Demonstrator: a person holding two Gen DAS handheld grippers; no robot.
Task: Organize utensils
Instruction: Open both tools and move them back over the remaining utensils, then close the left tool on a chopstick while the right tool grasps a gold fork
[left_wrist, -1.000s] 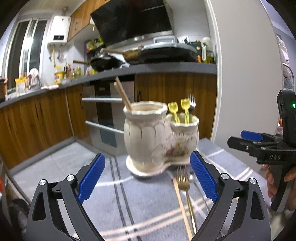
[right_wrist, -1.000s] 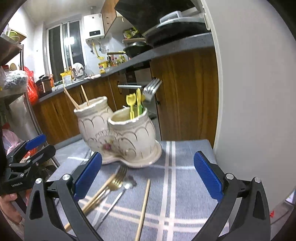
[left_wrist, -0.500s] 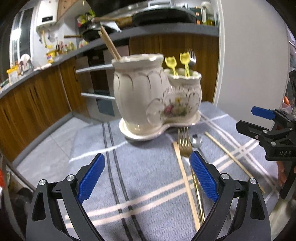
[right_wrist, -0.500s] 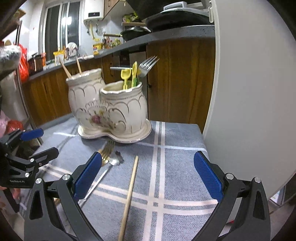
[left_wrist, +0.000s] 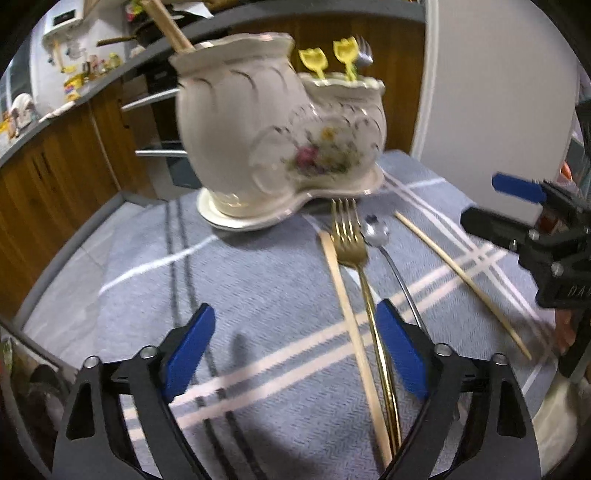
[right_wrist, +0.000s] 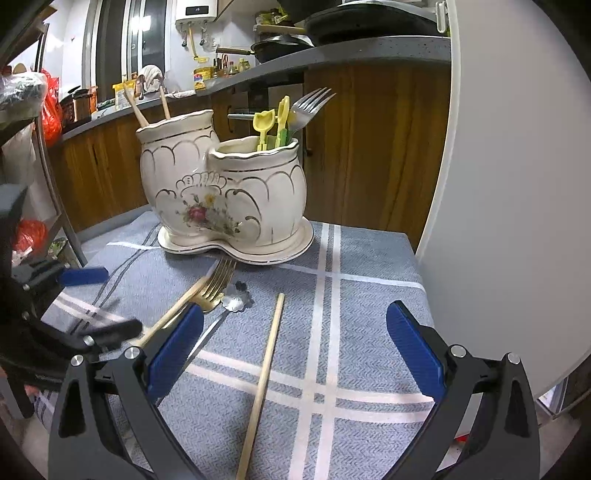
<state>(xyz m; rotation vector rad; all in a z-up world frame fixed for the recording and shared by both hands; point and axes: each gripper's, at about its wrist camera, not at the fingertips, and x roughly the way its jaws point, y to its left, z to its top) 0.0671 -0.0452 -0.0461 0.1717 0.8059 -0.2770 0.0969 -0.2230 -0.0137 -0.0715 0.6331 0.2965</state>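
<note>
Left gripper (left_wrist: 295, 343) pitched steeply down over the grey striped cloth (left_wrist: 258, 280), jaws apart and just narrowed a little; nothing pinched. Its right pad hangs just over the handles of the gold fork (left_wrist: 351, 243) and a wooden chopstick (left_wrist: 343, 306), which pass beside it rather than between the pads. Whether the pad touches them I cannot tell.

Right gripper (right_wrist: 291, 347) angled down less steeply, jaws wide, holding nothing. A second chopstick (right_wrist: 264, 373) lies on the cloth between its pads, untouched.

Loose utensils: fork, small silver spoon (left_wrist: 376, 232) and both chopsticks lie on the cloth just in front of the cream ceramic holder (right_wrist: 225, 192). The holder's taller pot has two chopsticks; the lower pot has yellow plastic utensils (right_wrist: 264, 125) and a steel fork (right_wrist: 310, 107).

Against a second ago: the left gripper has tipped downward and come lower, so the cloth and loose utensils fill far more of its view. The right gripper has dipped slightly. Utensils and holder unmoved.
</note>
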